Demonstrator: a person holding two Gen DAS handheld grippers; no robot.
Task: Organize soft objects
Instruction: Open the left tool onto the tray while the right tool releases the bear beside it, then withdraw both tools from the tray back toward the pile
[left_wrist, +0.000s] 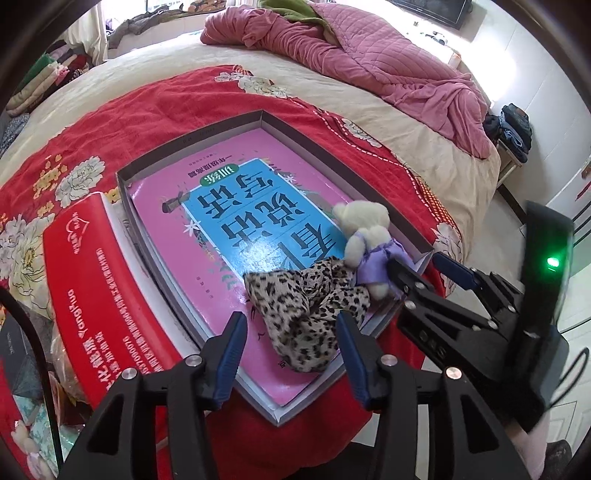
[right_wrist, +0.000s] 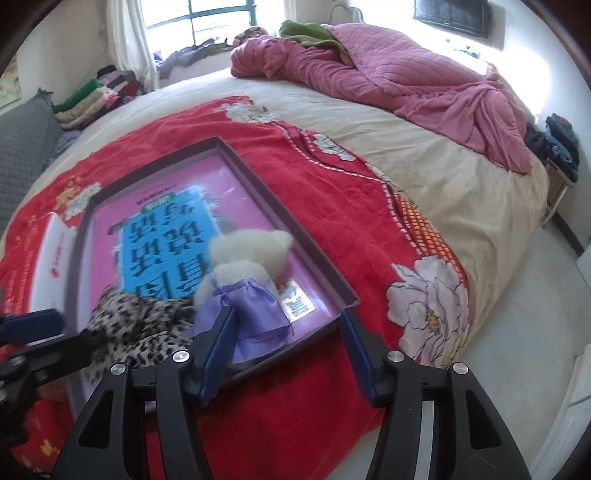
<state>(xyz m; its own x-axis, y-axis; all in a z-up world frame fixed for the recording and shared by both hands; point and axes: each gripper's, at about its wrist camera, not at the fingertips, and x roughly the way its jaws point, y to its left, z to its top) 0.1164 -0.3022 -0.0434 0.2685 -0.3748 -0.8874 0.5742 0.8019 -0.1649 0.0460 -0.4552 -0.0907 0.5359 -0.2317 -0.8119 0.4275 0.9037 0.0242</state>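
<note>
A leopard-print cloth (left_wrist: 306, 310) lies crumpled on the pink book (left_wrist: 162, 214) inside a shallow grey box (left_wrist: 192, 142). My left gripper (left_wrist: 291, 326) is open around the cloth's near end; its left pad is clear of the cloth and its right pad is at the fabric's edge. Beside the cloth a white plush bear in a purple dress (right_wrist: 243, 266) lies in the box's near right corner. My right gripper (right_wrist: 288, 328) is open over that corner, its left finger (right_wrist: 218, 343) against the dress and its right finger outside the box rim (right_wrist: 280, 212).
The box rests on a red floral blanket (left_wrist: 110, 122) spread over a bed. A red box lid (left_wrist: 96, 266) lies to its left. A crumpled pink quilt (right_wrist: 406, 74) fills the far side. The bed edge drops to the floor (right_wrist: 517, 332) on the right.
</note>
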